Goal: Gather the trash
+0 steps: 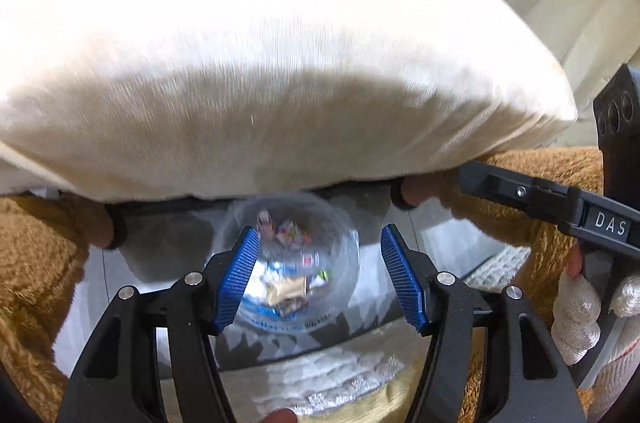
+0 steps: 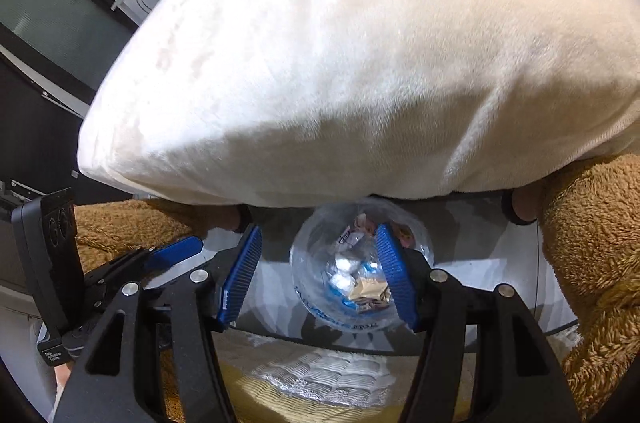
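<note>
Both grippers stand about half open with nothing between the pads: the left gripper [image 1: 320, 277] and right gripper [image 2: 320, 273] hover above a clear trash bag [image 1: 294, 263] holding wrappers [image 2: 370, 293]. At twelve o'clock a white cushion [image 1: 280, 43] looms, seemingly overhanging the bag. At three o'clock lies brown plush [image 2: 592, 243]. Keep clear of the cushion; pinch the film rim, not the contents.

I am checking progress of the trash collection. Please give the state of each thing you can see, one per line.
clear bag: open, wrappers already inside
left gripper: open, fingers hold nothing
right gripper: open, holds nothing, over the bag
white cushion: raised above the bag, blurred
brown plush: under the cushion
</note>
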Demonstrator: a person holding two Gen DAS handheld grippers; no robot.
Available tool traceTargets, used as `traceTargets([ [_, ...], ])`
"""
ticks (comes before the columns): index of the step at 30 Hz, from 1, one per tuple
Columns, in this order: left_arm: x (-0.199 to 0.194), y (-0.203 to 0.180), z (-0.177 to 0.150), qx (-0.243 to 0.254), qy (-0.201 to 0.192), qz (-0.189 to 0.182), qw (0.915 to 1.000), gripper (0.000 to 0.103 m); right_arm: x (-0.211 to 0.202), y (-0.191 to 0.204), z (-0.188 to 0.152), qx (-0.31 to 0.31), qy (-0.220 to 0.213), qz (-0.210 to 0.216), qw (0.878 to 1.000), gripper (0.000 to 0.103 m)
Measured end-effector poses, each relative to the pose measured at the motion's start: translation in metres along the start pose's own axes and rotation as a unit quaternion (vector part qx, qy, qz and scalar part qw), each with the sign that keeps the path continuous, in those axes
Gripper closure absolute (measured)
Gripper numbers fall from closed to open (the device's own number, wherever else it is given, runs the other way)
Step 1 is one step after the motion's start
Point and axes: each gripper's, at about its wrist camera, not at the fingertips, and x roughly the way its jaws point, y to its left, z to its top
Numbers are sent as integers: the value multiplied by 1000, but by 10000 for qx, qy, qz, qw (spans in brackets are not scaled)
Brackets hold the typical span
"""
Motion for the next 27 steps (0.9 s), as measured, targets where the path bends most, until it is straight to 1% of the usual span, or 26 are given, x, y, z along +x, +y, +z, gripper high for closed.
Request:
traceTargets([
  [4,-18,-5,4,207,-483,114,9986,40,-20,11,-1,-357,-464,-109,9982,43],
  [9,-35,-10,8,400,-915,183,9948,40,-49,20,0,-671,-1150,-178,9909,43],
  [10,-39,-10,8,445,-1025,220,9935,39,-54,20,0,-699,-1265,-172,9894,43],
  [11,-43,-11,8,487,-1148,249,9919,35,-58,20,0,-718,-1361,-172,9879,43],
  [13,-53,-14,9,593,-1386,264,9882,30,-65,19,1,-753,-1552,-185,9848,43],
  [19,-73,-24,8,898,-1862,260,9780,29,-85,22,2,-955,-1994,-300,9748,43],
  [20,-76,-25,8,938,-1930,282,9763,27,-88,23,1,-996,-2072,-320,9727,43],
  [22,-83,-25,7,981,-2077,319,9727,23,-93,25,-1,-1095,-2252,-391,9673,43],
  [27,-95,-25,8,972,-2387,264,9659,23,-103,32,-7,-1354,-2629,-534,9538,43],
])
